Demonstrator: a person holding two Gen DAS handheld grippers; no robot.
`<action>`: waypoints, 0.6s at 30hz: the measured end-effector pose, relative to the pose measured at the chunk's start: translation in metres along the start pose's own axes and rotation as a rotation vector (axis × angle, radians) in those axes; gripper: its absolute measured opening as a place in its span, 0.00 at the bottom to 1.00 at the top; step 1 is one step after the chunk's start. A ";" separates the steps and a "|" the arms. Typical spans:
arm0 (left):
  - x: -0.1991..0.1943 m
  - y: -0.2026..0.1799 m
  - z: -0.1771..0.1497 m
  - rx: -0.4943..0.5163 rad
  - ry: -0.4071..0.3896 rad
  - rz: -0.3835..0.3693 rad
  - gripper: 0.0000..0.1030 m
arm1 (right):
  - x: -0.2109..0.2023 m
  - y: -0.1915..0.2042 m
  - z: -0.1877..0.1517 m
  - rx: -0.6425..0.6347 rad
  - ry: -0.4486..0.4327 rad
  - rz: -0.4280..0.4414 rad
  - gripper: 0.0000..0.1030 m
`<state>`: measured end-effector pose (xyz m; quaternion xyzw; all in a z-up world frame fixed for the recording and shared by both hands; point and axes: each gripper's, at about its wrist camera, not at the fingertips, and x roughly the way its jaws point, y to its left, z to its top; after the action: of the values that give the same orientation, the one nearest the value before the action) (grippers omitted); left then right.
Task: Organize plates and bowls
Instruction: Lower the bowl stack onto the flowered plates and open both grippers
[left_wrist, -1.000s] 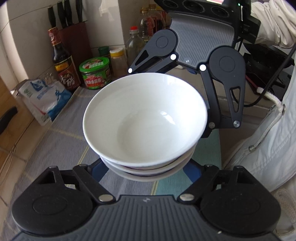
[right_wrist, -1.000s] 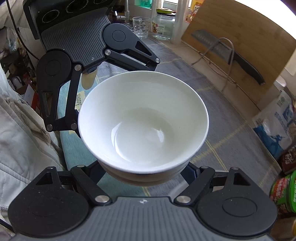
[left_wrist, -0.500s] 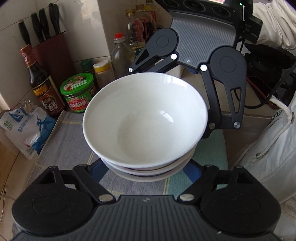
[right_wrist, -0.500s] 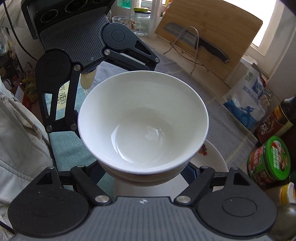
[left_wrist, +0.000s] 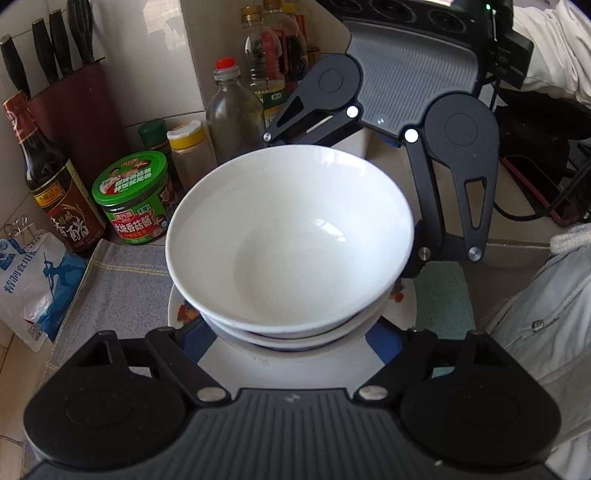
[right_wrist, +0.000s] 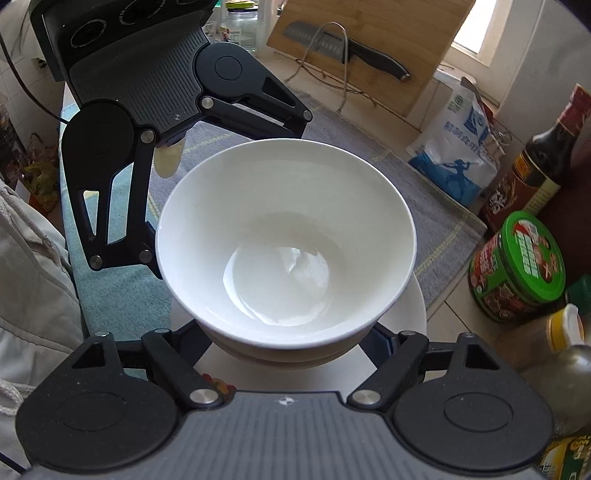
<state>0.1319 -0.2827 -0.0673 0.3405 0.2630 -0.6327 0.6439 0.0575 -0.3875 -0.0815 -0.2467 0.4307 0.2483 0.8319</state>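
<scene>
While clamped between both tools, stacked bowls (left_wrist: 290, 236), above plate (left_wrist: 295, 363)

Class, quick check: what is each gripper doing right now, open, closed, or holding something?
Left gripper: closed on the stack of bowls, jaws on either side.
Right gripper: closed on the same stack of bowls, from the opposite side.

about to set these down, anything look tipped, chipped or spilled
Nothing stands out. The bowl stack sits nested and level between both hand-held grippers, above the plate. The top bowl is empty, its rim unchipped where visible.
</scene>
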 end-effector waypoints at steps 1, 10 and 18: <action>0.001 0.001 0.000 -0.002 0.000 -0.001 0.83 | 0.001 -0.001 -0.001 0.004 0.001 -0.002 0.85; 0.008 0.005 0.000 -0.020 0.003 -0.003 0.83 | 0.005 -0.004 -0.005 0.023 0.012 -0.006 0.85; 0.011 0.008 -0.001 -0.037 -0.001 0.001 0.83 | 0.007 -0.005 -0.004 0.032 0.019 -0.019 0.85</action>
<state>0.1406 -0.2899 -0.0755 0.3282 0.2742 -0.6276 0.6506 0.0618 -0.3928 -0.0885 -0.2396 0.4404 0.2311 0.8338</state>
